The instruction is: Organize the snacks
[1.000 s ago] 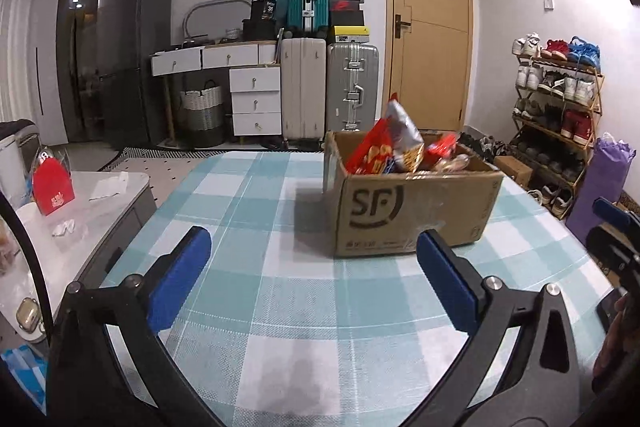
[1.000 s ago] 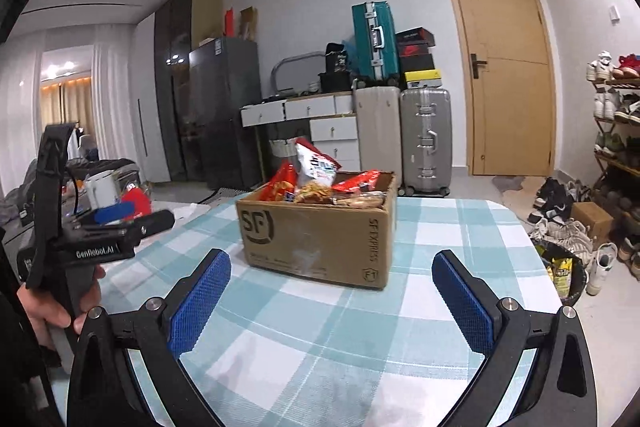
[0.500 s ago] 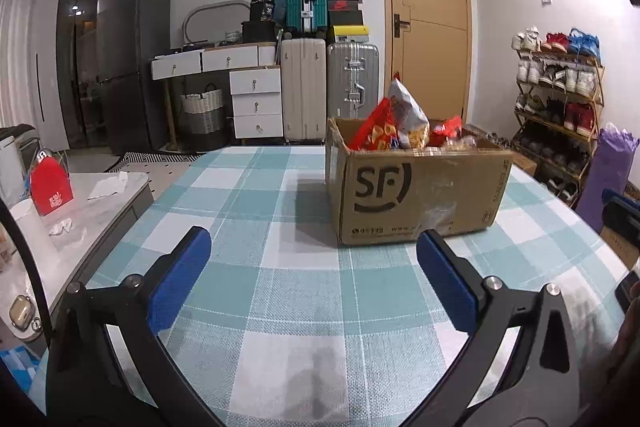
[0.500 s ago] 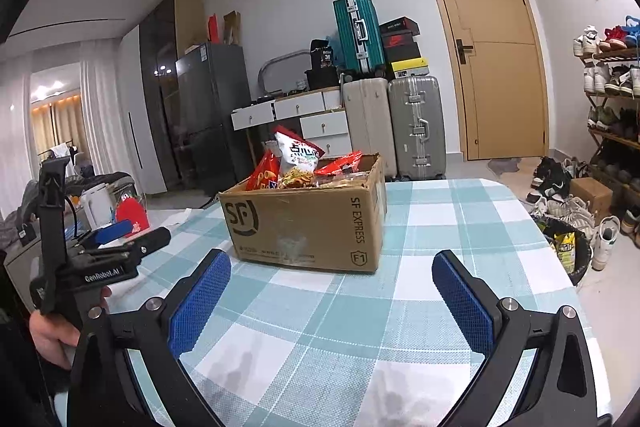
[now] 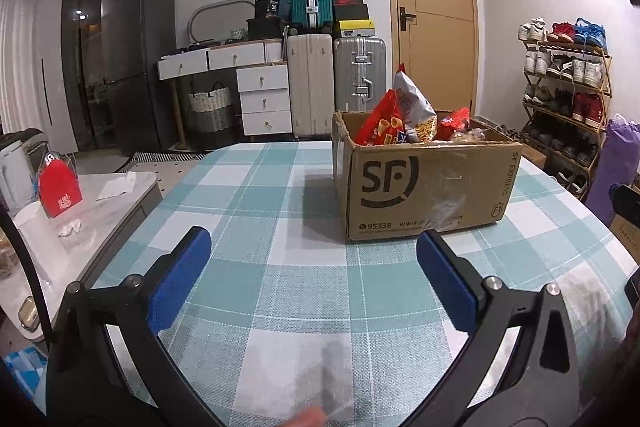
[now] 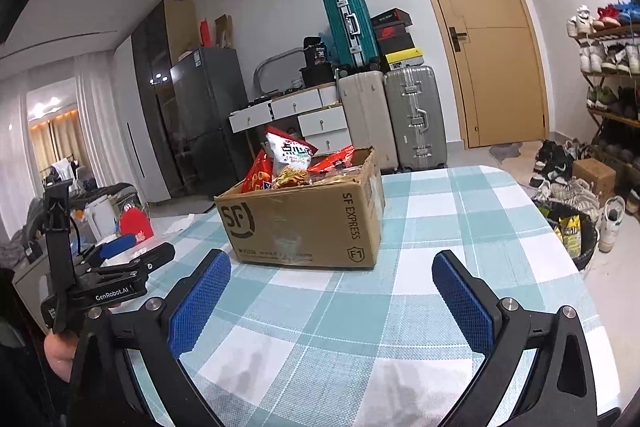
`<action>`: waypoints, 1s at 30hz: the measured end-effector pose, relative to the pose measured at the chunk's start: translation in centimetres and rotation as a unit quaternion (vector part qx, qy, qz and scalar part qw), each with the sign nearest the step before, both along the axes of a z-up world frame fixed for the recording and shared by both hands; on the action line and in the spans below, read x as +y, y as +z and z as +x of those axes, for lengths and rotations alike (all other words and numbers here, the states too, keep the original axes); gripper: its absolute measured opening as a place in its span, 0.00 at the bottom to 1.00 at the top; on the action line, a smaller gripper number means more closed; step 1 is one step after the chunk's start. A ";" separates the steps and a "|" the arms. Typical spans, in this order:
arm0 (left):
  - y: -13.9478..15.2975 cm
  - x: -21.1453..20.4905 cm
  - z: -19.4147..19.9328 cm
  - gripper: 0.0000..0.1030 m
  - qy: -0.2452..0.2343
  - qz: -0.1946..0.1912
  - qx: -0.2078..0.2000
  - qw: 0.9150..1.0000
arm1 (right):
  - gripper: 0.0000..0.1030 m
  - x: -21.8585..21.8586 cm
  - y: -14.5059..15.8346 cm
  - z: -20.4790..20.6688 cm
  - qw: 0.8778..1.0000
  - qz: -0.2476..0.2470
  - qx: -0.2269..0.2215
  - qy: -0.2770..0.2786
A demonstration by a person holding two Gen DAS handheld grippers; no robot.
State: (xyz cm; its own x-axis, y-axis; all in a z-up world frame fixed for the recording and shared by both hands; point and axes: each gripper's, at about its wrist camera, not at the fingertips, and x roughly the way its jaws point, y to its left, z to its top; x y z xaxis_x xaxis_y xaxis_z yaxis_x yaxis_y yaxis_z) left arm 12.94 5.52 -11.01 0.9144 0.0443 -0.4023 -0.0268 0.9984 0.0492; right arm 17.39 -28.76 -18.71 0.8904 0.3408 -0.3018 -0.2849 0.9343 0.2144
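Both tongs are spread wide w/ nothing between the pads, hovering over the checked tablecloth (image 5: 280,187). Left gripper (image 5: 312,267) has the cardboard box (image 5: 424,187) ahead and a bit to its right; right gripper (image 6: 332,291) has it ahead and a bit to its left. Snack bags (image 5: 400,119) are all piled in that box, a few poking up past the rim: a red one (image 6: 258,175), a white/grey one (image 6: 290,153), more red behind. None on the cloth that I can see, so this fits a sorted box or one about to be emptied, can't tell which.

Handling, imo: bags are light, puffy, crinkly, slick foil. Squeeze the middle and you prob crush the chips, so pinch the flat sealed top edge, esp on the tall ones sticking up. Box itself looks stiff but too wide for one set of pads, walls only.

Room: lots of bare cloth between tongs and box, and off to the right gripper's right. Table edge curves away there, w/ shoes and a bin on the floor below, so don't park stuff near that rim. Left gripper's left edge drops toward a side table (image 5: 120,187).
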 end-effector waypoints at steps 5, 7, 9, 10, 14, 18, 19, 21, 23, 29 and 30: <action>0.3 -0.7 -0.6 1.00 0.004 0.015 -0.001 1.000 | 1.00 -0.5 -0.3 0.0 1.000 0.011 0.004 -0.007; 0.4 -0.8 -0.7 1.00 0.002 0.018 -0.005 1.000 | 1.00 -0.5 -0.4 0.0 1.000 0.011 0.006 -0.006; 0.6 -0.8 -1.1 1.00 0.002 0.017 -0.006 1.000 | 1.00 -0.4 -0.4 -0.1 1.000 0.005 0.006 -0.009; 0.5 -0.8 -1.0 1.00 0.001 0.015 -0.006 1.000 | 1.00 -0.3 -0.4 -0.1 1.000 0.003 0.006 -0.008; 0.5 -0.9 -1.1 1.00 0.000 0.015 -0.004 1.000 | 1.00 -0.2 -0.4 -0.1 1.000 0.002 0.008 -0.009; 0.5 -1.0 -1.1 1.00 0.004 0.015 -0.006 1.000 | 1.00 0.0 -0.5 0.0 1.000 0.003 0.014 -0.008; 0.5 -1.1 -1.2 1.00 0.003 0.016 -0.007 1.000 | 1.00 0.0 -0.4 0.0 1.000 0.003 0.016 -0.008; 0.5 -1.2 -1.2 1.00 0.002 0.019 -0.007 1.000 | 1.00 0.0 -0.4 0.1 1.000 0.002 0.016 -0.007; 0.5 -1.4 -1.2 1.00 0.002 0.021 -0.007 1.000 | 1.00 0.0 -0.3 0.1 1.000 0.003 0.017 -0.007; 0.5 -1.4 -1.2 1.00 0.001 0.019 -0.007 1.000 | 1.00 0.0 -0.3 0.1 1.000 0.003 0.016 -0.007; 0.5 -1.5 -1.1 1.00 0.002 0.019 -0.006 1.000 | 1.00 0.0 -0.3 0.1 1.000 0.002 0.017 -0.007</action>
